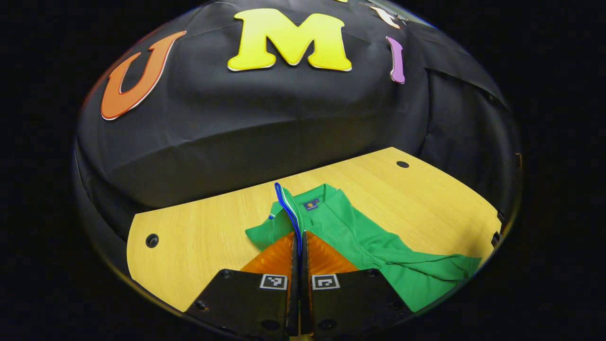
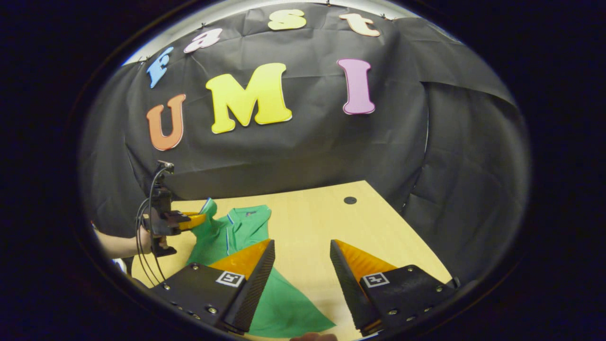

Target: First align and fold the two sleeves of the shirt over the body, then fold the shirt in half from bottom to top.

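You are holding the left gripper (image 1: 299, 239) clenched on a sleeve (image 1: 284, 201) of the green shirt (image 1: 360, 237), its striped cuff edge standing up from between the closed fingers at the centre of the left gripper view. In the right gripper view, the same tool is appearing at the left edge of the frame, pinching that raised cloth above the table (image 2: 312, 222), with a hand (image 2: 142, 244) behind it. Your right gripper (image 2: 300, 265) is hanging released, jaws spread wide, at the bottom of its own view, one finger over the shirt's lower body and the other over bare wood. The shirt is lying rumpled across the table, collar toward the booth wall, hem trailing to the lower right of the left gripper view. My judgement: you are working on the first sleeve fold. The risk is that the pinch is sitting on the cuff edge only, so the cloth may be slipping free mid-carry, or dragging the unpinned body sideways and spoiling alignment.
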A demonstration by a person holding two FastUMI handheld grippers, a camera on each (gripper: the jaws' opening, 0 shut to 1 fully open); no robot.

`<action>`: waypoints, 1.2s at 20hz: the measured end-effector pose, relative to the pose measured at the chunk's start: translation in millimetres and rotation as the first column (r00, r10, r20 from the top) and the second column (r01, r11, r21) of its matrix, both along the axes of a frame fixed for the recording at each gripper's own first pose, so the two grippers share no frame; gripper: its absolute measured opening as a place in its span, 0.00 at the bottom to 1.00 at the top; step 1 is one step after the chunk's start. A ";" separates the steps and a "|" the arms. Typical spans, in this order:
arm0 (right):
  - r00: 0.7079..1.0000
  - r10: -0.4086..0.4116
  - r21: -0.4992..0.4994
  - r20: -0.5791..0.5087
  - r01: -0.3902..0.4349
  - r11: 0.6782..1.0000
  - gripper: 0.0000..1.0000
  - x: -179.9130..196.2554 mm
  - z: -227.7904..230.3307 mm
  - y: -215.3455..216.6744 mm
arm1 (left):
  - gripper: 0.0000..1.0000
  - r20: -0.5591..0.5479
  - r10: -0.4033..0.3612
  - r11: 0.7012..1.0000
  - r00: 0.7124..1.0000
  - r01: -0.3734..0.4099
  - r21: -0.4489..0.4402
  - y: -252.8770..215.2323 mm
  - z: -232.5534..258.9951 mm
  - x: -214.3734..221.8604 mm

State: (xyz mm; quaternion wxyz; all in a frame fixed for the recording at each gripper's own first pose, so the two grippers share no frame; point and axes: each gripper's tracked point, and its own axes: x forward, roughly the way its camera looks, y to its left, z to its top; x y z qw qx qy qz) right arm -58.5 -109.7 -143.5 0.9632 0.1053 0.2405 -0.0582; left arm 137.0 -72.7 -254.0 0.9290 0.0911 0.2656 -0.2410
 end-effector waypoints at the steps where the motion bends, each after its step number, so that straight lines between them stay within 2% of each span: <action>1: 1.000 -0.006 -0.001 0.002 0.006 1.000 0.75 -1.0 0.4 -3.4 | 0.05 -0.010 -0.015 1.000 1.000 0.015 0.010 -6.9 -6.3 -3.6; 4: 1.000 -0.016 -0.013 0.000 0.016 1.000 0.75 -5.7 -2.1 -10.0 | 0.05 -0.052 -0.035 0.998 0.998 0.037 0.041 -21.0 -31.1 -10.3; 6: 1.000 -0.019 -0.015 0.005 0.019 1.000 0.75 -7.2 -1.8 -13.3 | 0.09 -0.109 -0.037 0.999 0.993 0.041 0.035 -27.2 -45.9 -18.7; 7: 1.000 -0.022 -0.018 0.003 0.022 1.000 0.87 -7.5 -2.6 -14.3 | 0.24 -0.119 -0.030 0.999 0.992 0.034 0.036 -26.6 -47.0 -22.6; 8: 1.000 -0.022 -0.017 0.002 0.022 1.000 0.93 -7.4 -3.2 -15.3 | 0.49 -0.111 -0.024 0.999 0.993 0.029 0.036 -23.5 -46.1 -27.3; 10: 1.000 -0.021 -0.008 0.001 0.021 1.000 0.94 -5.7 -4.4 -14.0 | 1.00 -0.102 -0.001 0.999 0.995 0.004 0.032 -18.4 -37.0 -34.2; 15: 1.000 0.031 -0.016 -0.003 -0.031 0.999 0.94 1.6 -7.9 -0.2 | 1.00 -0.081 0.103 0.994 0.991 -0.104 -0.013 2.4 -17.6 -61.3; 19: 0.987 0.152 -0.021 -0.055 -0.153 0.988 0.94 5.9 -27.3 20.9 | 1.00 -0.110 0.143 0.987 0.984 -0.150 -0.052 20.7 -3.4 -103.4; 21: 0.964 0.248 -0.037 -0.093 -0.252 0.967 0.95 2.3 -41.0 32.8 | 1.00 -0.131 0.139 0.988 0.982 -0.146 -0.045 35.7 -3.6 -127.9; 24: 0.912 0.371 -0.078 -0.174 -0.388 0.918 0.94 -11.6 -71.5 40.9 | 1.00 -0.201 0.143 0.988 0.969 -0.151 -0.025 68.6 -14.4 -177.0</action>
